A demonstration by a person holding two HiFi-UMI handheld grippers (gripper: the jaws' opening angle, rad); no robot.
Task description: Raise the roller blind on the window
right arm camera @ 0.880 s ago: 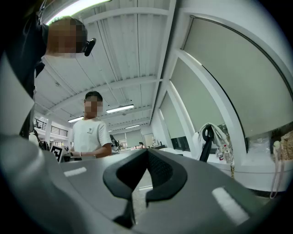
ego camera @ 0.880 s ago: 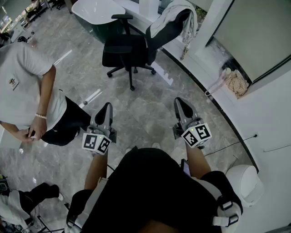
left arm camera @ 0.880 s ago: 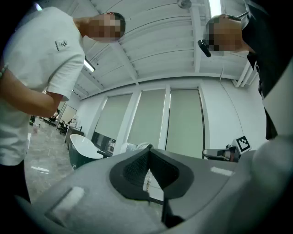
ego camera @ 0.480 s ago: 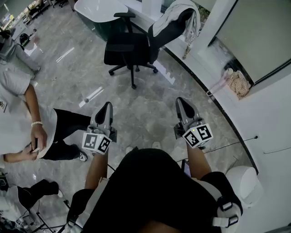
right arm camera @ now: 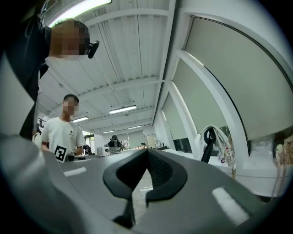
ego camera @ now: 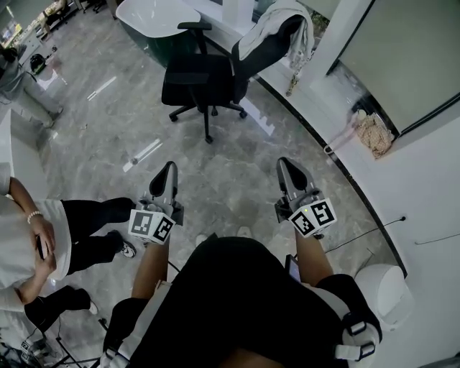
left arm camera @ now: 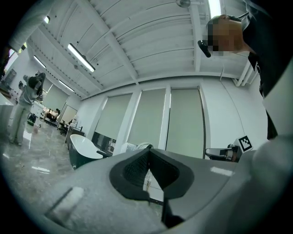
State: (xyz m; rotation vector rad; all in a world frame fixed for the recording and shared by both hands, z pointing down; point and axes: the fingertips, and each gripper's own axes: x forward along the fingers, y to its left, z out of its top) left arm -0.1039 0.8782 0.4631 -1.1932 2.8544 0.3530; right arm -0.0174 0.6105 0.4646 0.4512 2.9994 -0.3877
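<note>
Both tongs are held out low over the grey stone floor. The left tongs have their two jaws pressed together, and there is nothing between them. The right tongs are pressed together too, with nothing in them. The two tongs are well apart, side by side, and both point forward.

The roller blind is ahead of the right tongs and off to their right. It hangs down over most of the window, with a dark strip of glass below its bottom edge. No tongs touch it.

A black office chair stands ahead of the tongs. A pale jacket lies over its back. Just past the chair is a white table.

A person in a white shirt stands to the left of the left tongs. A white bin sits behind the right tongs, by the wall.
</note>
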